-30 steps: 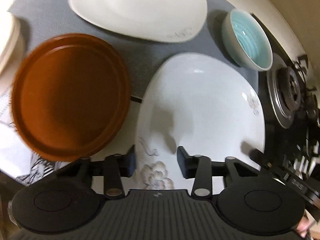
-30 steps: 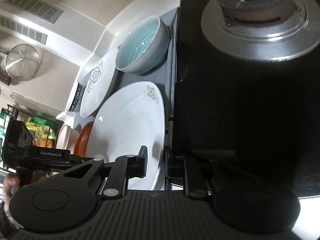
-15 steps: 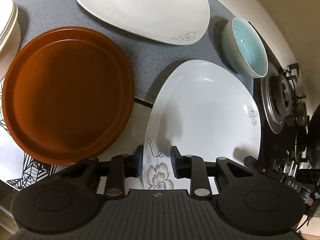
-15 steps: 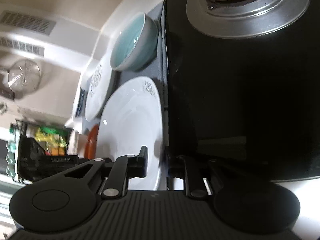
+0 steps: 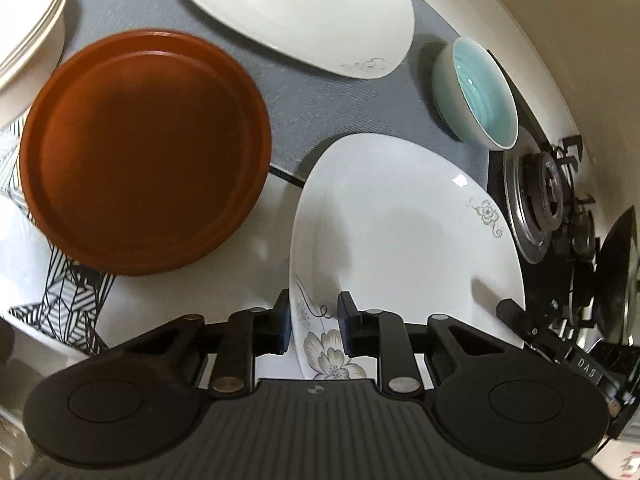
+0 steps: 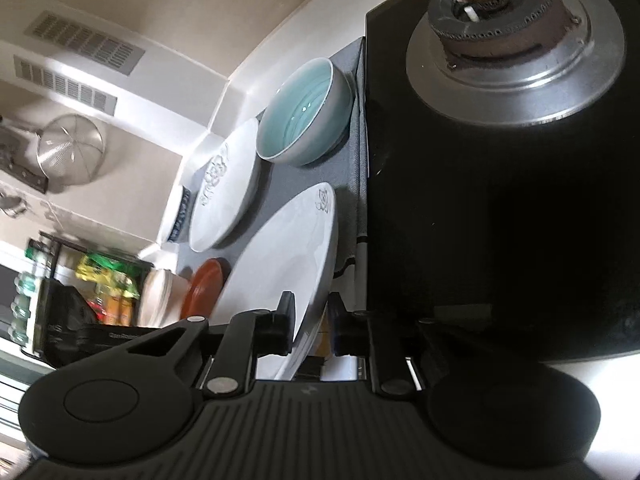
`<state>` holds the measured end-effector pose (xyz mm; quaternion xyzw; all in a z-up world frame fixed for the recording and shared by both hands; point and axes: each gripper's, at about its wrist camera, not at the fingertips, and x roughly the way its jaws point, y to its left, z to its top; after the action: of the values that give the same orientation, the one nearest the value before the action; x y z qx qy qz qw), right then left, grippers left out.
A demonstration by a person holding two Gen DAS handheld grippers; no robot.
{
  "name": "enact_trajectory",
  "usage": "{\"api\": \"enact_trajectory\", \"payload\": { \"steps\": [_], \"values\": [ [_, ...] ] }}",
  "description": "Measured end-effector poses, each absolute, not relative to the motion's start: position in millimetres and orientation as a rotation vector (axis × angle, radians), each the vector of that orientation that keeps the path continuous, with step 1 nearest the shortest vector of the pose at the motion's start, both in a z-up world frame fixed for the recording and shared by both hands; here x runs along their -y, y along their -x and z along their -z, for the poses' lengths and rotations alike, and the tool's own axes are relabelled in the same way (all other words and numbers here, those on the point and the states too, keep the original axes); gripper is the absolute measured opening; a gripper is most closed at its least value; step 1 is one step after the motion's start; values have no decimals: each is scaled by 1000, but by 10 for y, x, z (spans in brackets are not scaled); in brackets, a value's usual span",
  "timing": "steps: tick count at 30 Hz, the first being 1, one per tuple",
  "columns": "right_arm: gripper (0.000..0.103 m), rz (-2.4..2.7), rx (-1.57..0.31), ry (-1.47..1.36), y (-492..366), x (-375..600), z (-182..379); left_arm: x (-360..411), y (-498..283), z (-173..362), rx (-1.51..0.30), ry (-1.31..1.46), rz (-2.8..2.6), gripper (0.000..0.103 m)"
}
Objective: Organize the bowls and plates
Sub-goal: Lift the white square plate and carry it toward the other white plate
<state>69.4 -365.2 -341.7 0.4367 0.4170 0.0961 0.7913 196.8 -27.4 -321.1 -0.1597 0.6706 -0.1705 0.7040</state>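
Left gripper (image 5: 313,328), pitched steeply downward, jaws closing astride the near flowered rim of the white plate (image 5: 404,240). Right gripper (image 6: 312,326), angled shallower, jaws closing over the same plate's opposite edge beside the stove (image 6: 500,208). Neither grip confirmed. Brown plate (image 5: 140,152) lies forward-left on the tabletop (image 5: 264,252).

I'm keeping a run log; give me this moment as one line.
left gripper: closing on white flowered plate rim | right gripper: closing on opposite rim | brown plate: untouched
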Motion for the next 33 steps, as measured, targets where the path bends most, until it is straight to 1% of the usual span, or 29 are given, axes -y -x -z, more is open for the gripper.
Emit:
{"api": "enact_trajectory", "payload": {
  "steps": [5,9,16,24,33],
  "values": [
    [19,-205,-858,-961,-611,3606,3312,208,-1886,3050,-1453,349,367,25],
    [20,-220,-837,-1029,-640,3604,3298,97,-1905,3060,-1464,405,356,26],
    [20,-243,-828,-1021,-807,3519,3201,-74,-1962,2909,-1429,417,349,25],
    [20,-240,-810,-995,-1167,3305,3038,-336,-2263,2760,-1383,449,357,25],
    [21,-185,-797,-972,-1583,3021,2887,-559,-2820,2698,-1367,418,389,24]
  ]
}}
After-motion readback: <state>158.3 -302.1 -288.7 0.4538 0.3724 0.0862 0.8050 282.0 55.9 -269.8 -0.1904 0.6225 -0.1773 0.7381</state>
